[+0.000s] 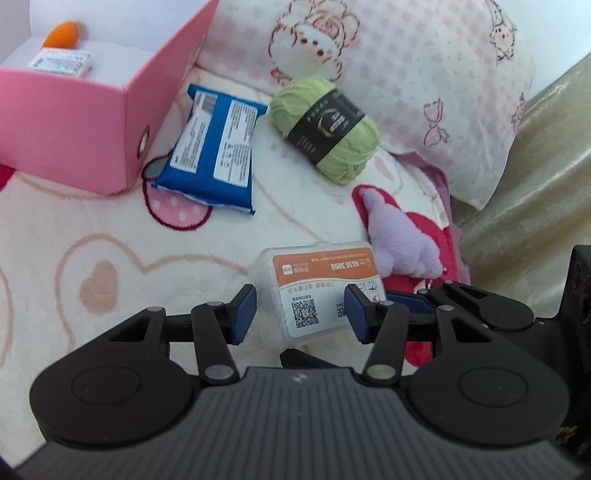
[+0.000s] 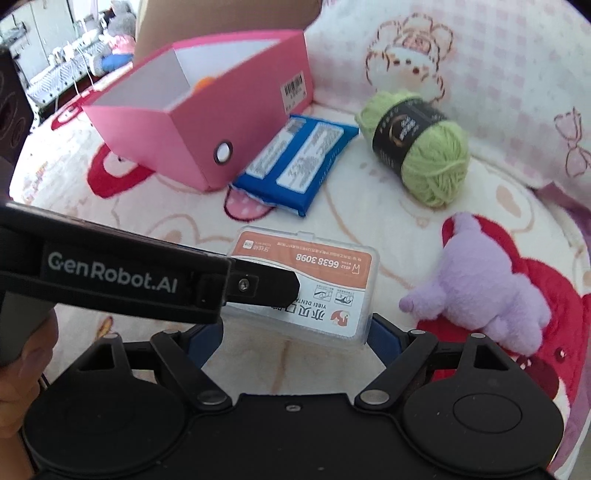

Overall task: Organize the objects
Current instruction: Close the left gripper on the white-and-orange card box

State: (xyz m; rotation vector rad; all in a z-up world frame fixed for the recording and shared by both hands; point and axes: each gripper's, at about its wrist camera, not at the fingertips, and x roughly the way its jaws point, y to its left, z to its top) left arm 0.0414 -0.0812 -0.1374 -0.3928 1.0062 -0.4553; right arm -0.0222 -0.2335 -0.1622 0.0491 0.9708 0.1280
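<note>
A clear plastic floss box [image 1: 317,291] with an orange and white label lies on the blanket, also in the right wrist view [image 2: 314,284]. My left gripper [image 1: 301,312] is open with its blue pads either side of the box's near end. My right gripper [image 2: 295,338] is open around the same box from its side; the left gripper's body crosses in front. A pink storage box [image 1: 92,122] [image 2: 207,118] holds an orange item [image 1: 62,34] and a small white packet [image 1: 61,62]. A blue tissue pack [image 1: 212,151] [image 2: 295,166], green yarn ball [image 1: 328,129] [image 2: 417,147] and purple plush [image 1: 402,236] [image 2: 491,291] lie around.
A pink checked pillow [image 1: 424,85] lies behind the yarn. A beige curtain or cover [image 1: 535,177] rises at the right. The patterned blanket [image 1: 92,266] is soft and uneven. A person's hand [image 2: 22,373] holds the left gripper.
</note>
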